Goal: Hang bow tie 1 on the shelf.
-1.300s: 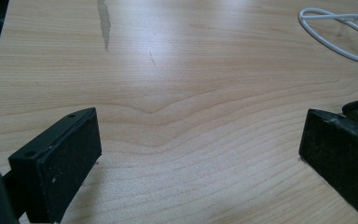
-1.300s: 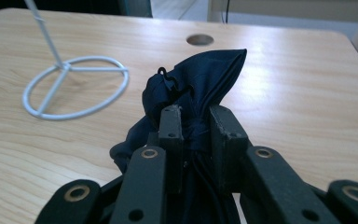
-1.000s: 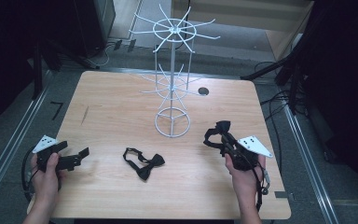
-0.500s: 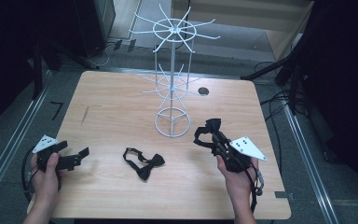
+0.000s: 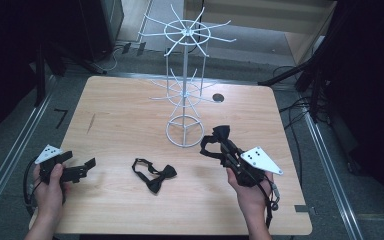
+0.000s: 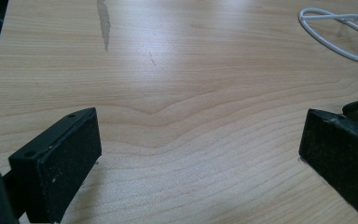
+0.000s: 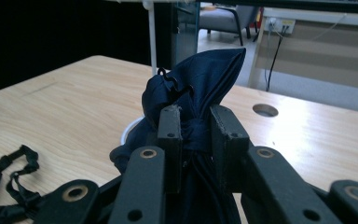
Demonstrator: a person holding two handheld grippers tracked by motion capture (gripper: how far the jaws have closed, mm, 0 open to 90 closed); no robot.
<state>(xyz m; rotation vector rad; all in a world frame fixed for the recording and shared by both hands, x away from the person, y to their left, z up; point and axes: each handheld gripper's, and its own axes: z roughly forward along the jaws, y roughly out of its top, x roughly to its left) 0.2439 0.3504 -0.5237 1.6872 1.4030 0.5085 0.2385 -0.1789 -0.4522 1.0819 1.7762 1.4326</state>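
Pale wood table [image 5: 130, 115] carries a white wire rack [image 5: 185, 85] and a black bow tie [image 5: 155, 174] lying flat. My right gripper [image 5: 220, 140] pinches a dark blue bow tie [image 7: 191, 93] beside the rack's base ring. My left gripper [image 5: 82, 169] rests with jaws wide apart, holding nothing.

no writing, label, brand or number can be read anywhere here, not on the table, the wire stand, the grippers or the bow ties.
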